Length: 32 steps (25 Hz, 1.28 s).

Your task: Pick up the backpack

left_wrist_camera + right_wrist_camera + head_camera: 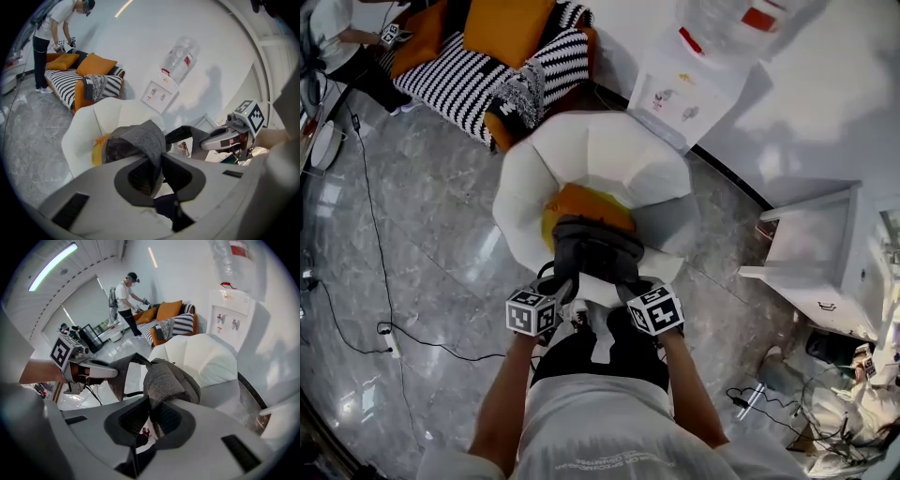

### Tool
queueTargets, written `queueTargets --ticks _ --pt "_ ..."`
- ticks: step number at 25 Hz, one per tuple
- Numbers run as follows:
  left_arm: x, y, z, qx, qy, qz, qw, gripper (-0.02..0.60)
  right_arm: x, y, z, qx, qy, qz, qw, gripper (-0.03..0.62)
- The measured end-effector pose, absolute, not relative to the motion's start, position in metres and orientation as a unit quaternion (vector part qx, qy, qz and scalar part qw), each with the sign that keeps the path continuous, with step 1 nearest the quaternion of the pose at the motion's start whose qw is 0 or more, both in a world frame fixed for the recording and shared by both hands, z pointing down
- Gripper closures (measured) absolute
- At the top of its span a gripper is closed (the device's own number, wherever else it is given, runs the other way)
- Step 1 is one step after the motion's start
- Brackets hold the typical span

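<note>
A dark grey backpack (pixel 594 249) hangs just in front of the seat of a white armchair (pixel 609 159). It is held up by its two shoulder straps. My left gripper (pixel 561 284) is shut on the left strap (pixel 149 140), whose grey fabric is pinched between the pads. My right gripper (pixel 634 284) is shut on the right strap (pixel 161 380) in the same way. In the left gripper view the right gripper (pixel 228 137) shows at the right. In the right gripper view the left gripper (pixel 88 370) shows at the left. The bag's lower part is hidden behind the jaws.
An orange cushion (pixel 581 202) lies on the armchair behind the bag. A striped sofa (pixel 487 66) and a water dispenser (pixel 689 89) stand along the wall, and a white side table (pixel 825 253) at the right. Cables (pixel 394 342) run over the grey floor. A person (pixel 49 33) stands by the sofa.
</note>
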<state>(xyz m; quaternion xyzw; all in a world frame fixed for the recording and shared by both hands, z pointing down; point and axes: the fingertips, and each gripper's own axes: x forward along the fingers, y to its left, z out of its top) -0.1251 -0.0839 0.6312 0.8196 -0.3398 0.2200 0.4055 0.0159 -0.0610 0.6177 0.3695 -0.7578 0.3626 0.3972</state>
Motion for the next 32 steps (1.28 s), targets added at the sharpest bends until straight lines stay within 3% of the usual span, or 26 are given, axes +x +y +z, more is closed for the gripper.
queueTargets --ticks 32 --pt "-0.137 -0.132 0.527 0.852 -0.382 0.150 0.323 0.526 0.004 -0.117 0.529 0.393 -0.800 0.338 0.302 0.559"
